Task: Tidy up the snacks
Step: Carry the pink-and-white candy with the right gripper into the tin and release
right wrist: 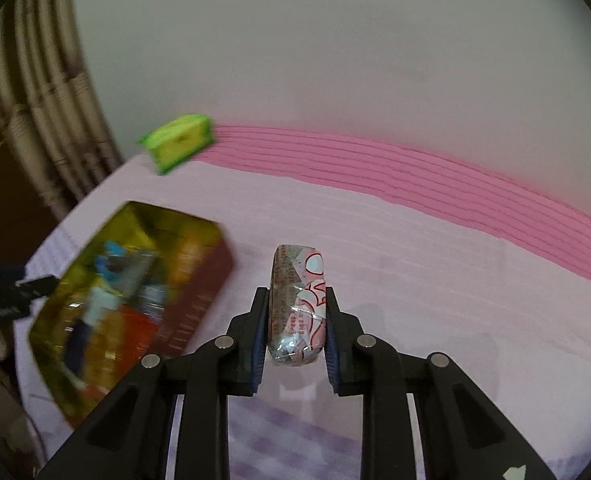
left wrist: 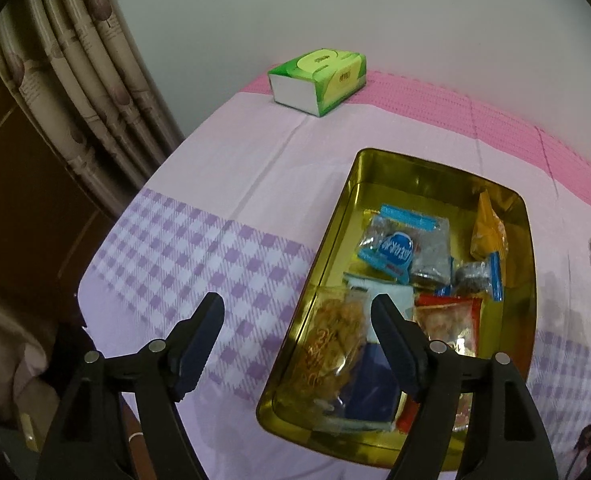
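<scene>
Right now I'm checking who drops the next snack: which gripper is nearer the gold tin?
Left. The left gripper hangs open over the gold tin's near corner. The right gripper, shut on a pink snack pack, is beside the tin, over the cloth.

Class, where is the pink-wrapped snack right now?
In the right wrist view, the pink-wrapped snack is clamped in the right gripper, right of the gold tin.

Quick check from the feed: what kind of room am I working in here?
Probably a home room, perhaps a bedroom. A pink and lilac checked cloth like a bedsheet covers the surface, patterned curtains hang at the left, and a green tissue pack sits by the plain wall.
</scene>
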The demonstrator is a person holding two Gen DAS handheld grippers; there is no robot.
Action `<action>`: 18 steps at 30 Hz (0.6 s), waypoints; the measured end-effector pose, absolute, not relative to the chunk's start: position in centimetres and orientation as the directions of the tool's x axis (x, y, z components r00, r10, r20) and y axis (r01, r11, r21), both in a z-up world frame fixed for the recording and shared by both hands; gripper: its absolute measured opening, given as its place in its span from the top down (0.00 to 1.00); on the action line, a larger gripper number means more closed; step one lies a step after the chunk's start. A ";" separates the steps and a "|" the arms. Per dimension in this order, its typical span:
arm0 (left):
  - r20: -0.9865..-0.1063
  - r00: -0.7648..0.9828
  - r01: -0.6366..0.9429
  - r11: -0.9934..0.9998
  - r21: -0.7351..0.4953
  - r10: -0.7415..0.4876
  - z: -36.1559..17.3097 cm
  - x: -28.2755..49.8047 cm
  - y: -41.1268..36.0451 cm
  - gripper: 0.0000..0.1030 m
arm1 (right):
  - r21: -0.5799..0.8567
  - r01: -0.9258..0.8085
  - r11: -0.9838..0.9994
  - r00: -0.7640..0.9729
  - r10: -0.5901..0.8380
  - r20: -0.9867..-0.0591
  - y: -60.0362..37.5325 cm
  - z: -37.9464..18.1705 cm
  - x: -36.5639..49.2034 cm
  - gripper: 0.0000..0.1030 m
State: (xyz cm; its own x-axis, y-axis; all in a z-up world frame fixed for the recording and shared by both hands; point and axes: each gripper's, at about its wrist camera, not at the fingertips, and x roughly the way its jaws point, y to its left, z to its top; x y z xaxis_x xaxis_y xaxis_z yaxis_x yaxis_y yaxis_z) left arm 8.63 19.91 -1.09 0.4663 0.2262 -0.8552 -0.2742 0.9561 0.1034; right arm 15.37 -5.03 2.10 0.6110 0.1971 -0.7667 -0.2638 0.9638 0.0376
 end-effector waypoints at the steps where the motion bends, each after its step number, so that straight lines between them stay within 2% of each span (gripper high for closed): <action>1: -0.856 0.465 -0.278 0.955 0.101 0.226 -1.1 8.5 20.0 0.26 | 0.050 -0.286 0.957 0.602 0.220 -0.768 -3.9 2.1 15.4 0.78; 9: -0.835 0.487 -0.296 0.948 0.116 0.255 -1.0 7.7 20.6 0.26 | 0.076 -0.372 0.925 0.559 0.289 -0.777 2.1 1.8 15.8 0.78; 18: -0.830 0.506 -0.371 0.928 0.038 0.236 -0.4 6.7 23.6 0.25 | 0.024 -0.422 0.906 0.547 0.276 -0.791 5.5 1.6 16.2 0.78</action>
